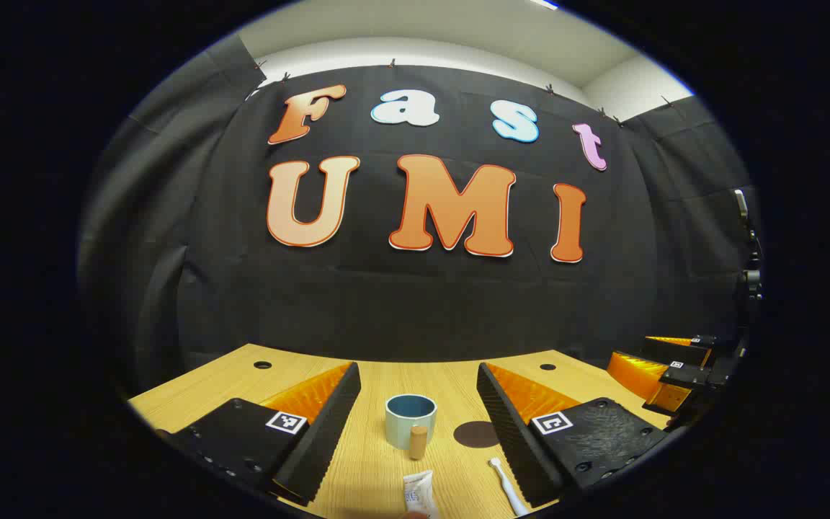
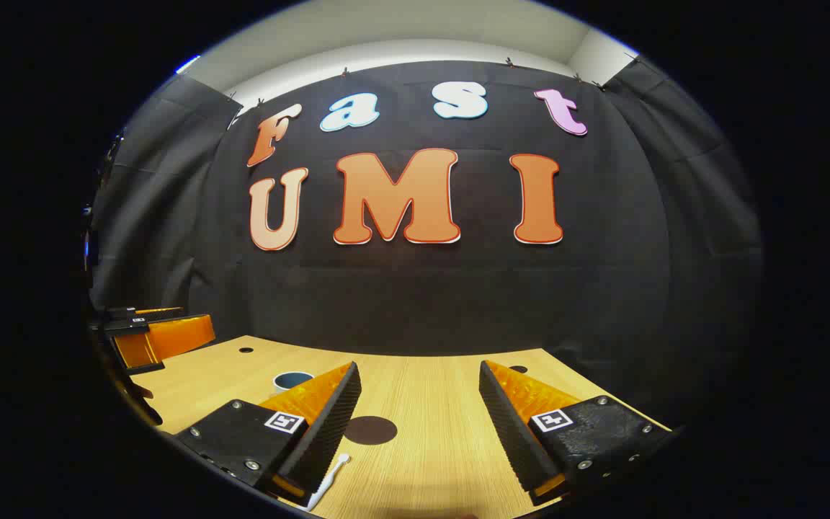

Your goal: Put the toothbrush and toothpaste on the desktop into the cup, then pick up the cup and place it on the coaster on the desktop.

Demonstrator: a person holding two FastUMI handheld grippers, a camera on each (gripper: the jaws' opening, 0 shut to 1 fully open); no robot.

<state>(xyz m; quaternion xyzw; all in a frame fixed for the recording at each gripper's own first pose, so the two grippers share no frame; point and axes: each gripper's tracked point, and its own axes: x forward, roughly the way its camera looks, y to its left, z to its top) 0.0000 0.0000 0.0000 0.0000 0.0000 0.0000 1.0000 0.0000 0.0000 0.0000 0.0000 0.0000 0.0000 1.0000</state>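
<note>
While both grippers hover level over the light wooden desktop (image 1: 379, 468) with fingers spread wide, gripping nothing, the left gripper (image 1: 418, 425) frames at bottom centre the white toothpaste tube (image 1: 418, 494) and white toothbrush (image 1: 507, 486), then the blue-lined ceramic cup (image 1: 410, 419) beside the dark round coaster (image 1: 474, 434); the right gripper (image 2: 418, 425) frames the coaster at lower centre.

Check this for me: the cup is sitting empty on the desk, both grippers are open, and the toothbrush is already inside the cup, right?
Not quite. In the left gripper view the toothbrush lies flat on the desk, beside the toothpaste, not in the cup. The rest holds: the cup looks empty, and the left gripper and right gripper are open.
</note>
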